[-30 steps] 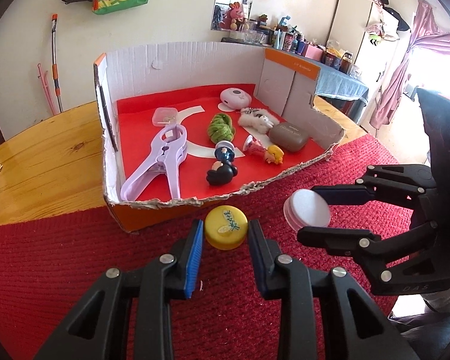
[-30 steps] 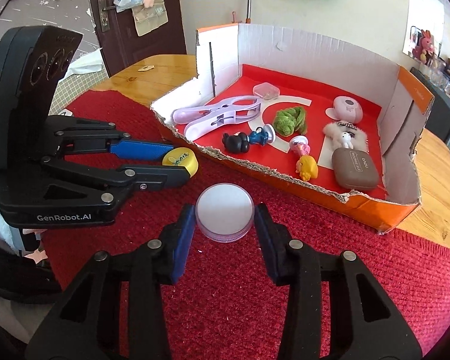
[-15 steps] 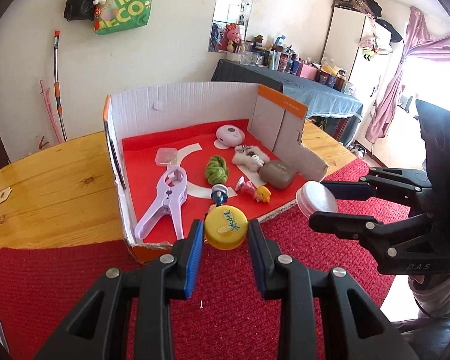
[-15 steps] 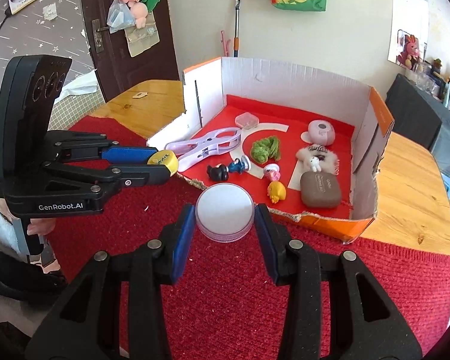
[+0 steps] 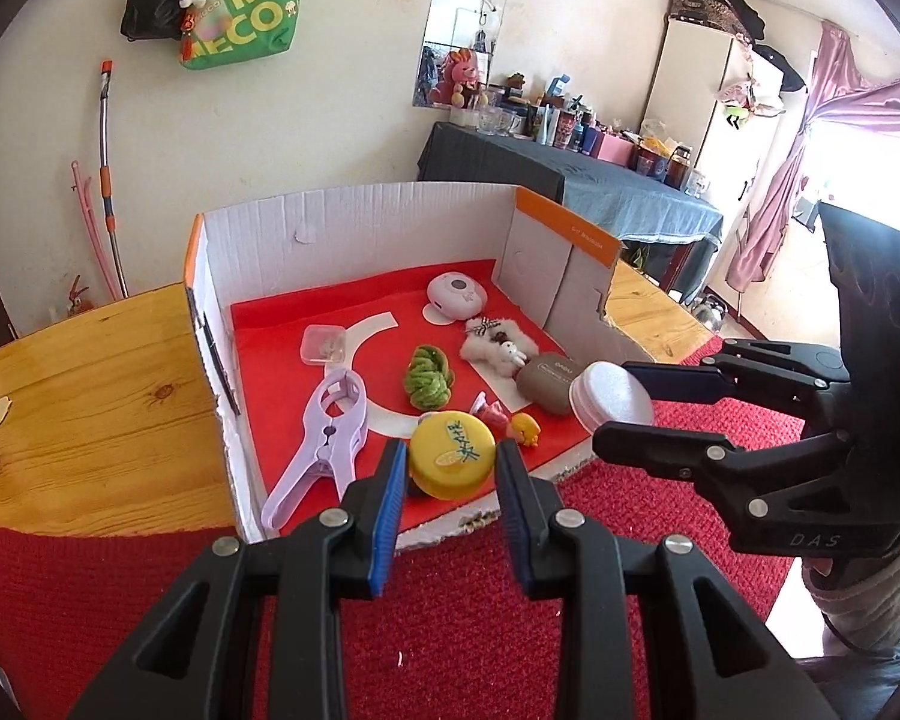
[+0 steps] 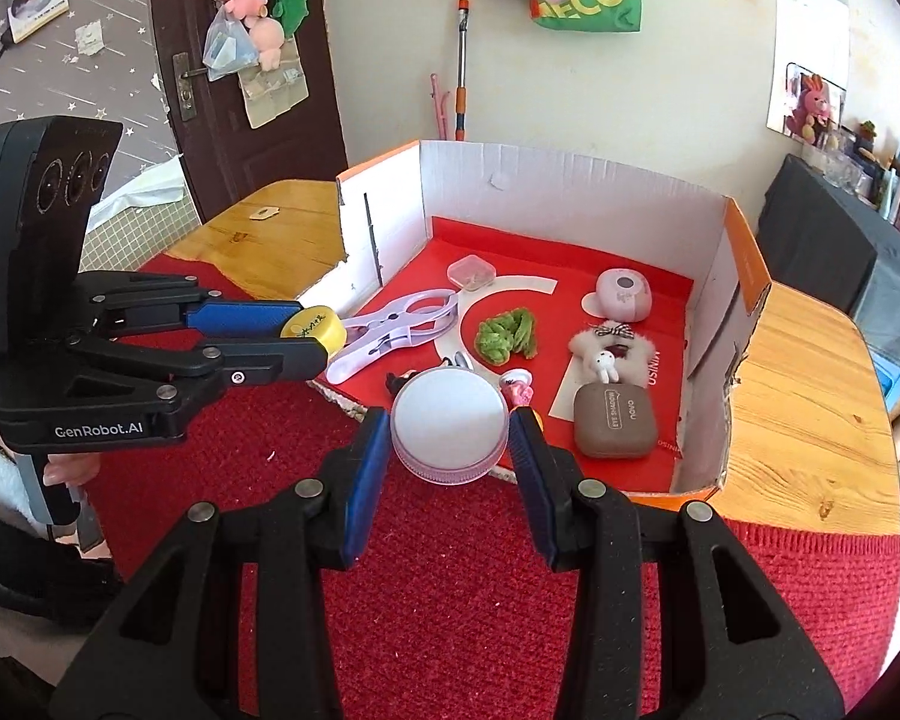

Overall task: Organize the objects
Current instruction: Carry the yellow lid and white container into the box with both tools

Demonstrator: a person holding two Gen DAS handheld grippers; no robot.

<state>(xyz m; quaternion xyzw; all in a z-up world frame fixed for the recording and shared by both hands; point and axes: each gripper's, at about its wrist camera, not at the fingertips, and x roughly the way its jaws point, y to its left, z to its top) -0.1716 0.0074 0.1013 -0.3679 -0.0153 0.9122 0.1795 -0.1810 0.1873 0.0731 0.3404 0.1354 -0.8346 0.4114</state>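
Mid-carry: left gripper pinching yellow cap, right gripper pinching white lid, both held up at the cardboard box front edge. Next, prob: reach in over the rim, then release. Right view shows the person's hand on the left grip; left view doesn't.

"GenRobot.AI" is showing on left hand-held gripper body; "DAS" on right hand-held gripper; "EYE SHADOW" on brown case; "MEG ECO" on green bag at 11 o'clock.

Cardboard box on table, clothes peg inside at left, eyeshadow case at right, mat before box.
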